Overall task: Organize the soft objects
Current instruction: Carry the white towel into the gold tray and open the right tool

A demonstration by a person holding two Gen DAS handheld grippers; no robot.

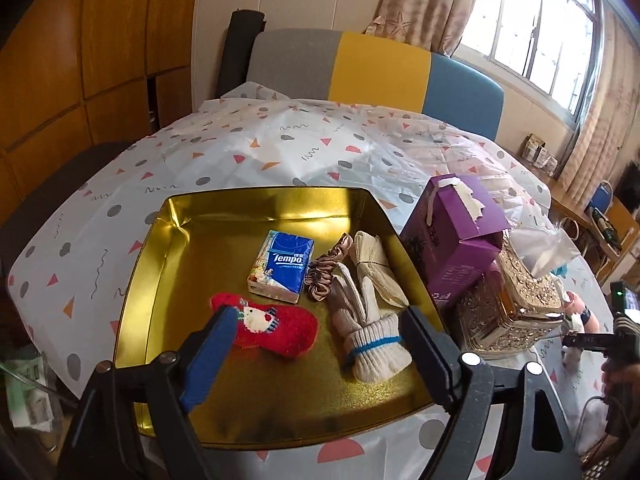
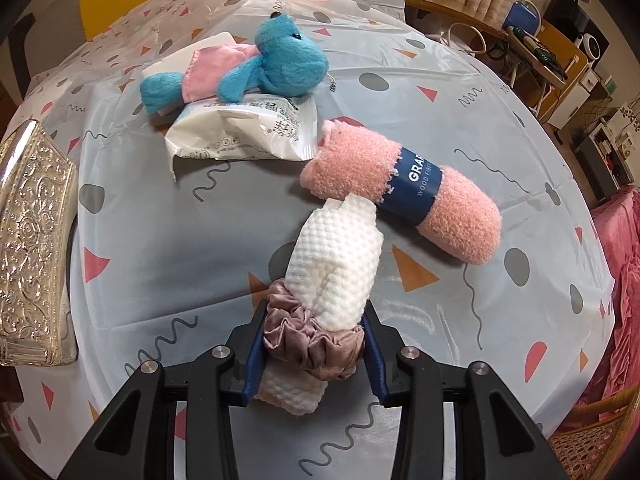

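Left tool (image 1: 316, 334) stands released at the lower centre of its view, nothing between the blue-padded fingers (image 1: 212, 356), above the shallow gold metal tin (image 1: 176, 248) on the counter's patterned white plastic cloth (image 1: 224, 152). Lying in the tin: a red knitted sock (image 1: 276, 330), a blue Tempo tissue pack (image 1: 284, 266), a rose satin scrunchie (image 1: 324, 272), a beige folded cloth bundle (image 1: 376, 264) and a rolled cream work glove with a blue stripe (image 1: 372, 332). A purple carton (image 1: 452, 236) and an embossed silver tissue box (image 1: 516, 304) stand just right of the tin.

Right tool (image 2: 314, 350), lower centre, is clenched on a white waffle-textured cloth roll ringed by a mauve satin scrunchie (image 2: 320, 292). Beyond it on the counter lie a pink fuzzy towel roll with a navy band (image 2: 404, 188), a white plastic packet (image 2: 244, 132) and a blue plush toy (image 2: 276, 68).
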